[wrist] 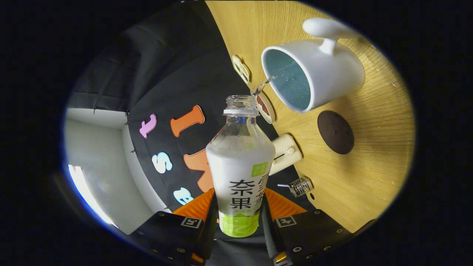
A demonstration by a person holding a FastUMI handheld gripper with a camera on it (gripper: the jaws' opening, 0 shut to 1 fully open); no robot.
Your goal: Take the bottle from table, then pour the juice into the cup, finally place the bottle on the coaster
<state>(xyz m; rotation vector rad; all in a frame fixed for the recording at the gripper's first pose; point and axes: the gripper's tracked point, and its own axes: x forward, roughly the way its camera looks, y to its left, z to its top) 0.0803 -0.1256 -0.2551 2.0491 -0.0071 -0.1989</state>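
The gripper [239, 218] is clenched on the uncapped juice bottle [240, 173], clear-necked with a white-and-green label, tipped toward the white cup [314, 72]; a thin stream crosses into the cup's rim. The dark round coaster [335, 132] lies just beside the cup, bare wooden table [369, 166] around it.

The clear plastic bottle [240, 166] with a white and green label, uncapped, sits tilted between the claw [239, 221] fingers, a thin stream leaving its mouth into the white handled mug [314, 74] with a blue inside. A round dark coaster [335, 132] lies on the wooden table just beside the mug.
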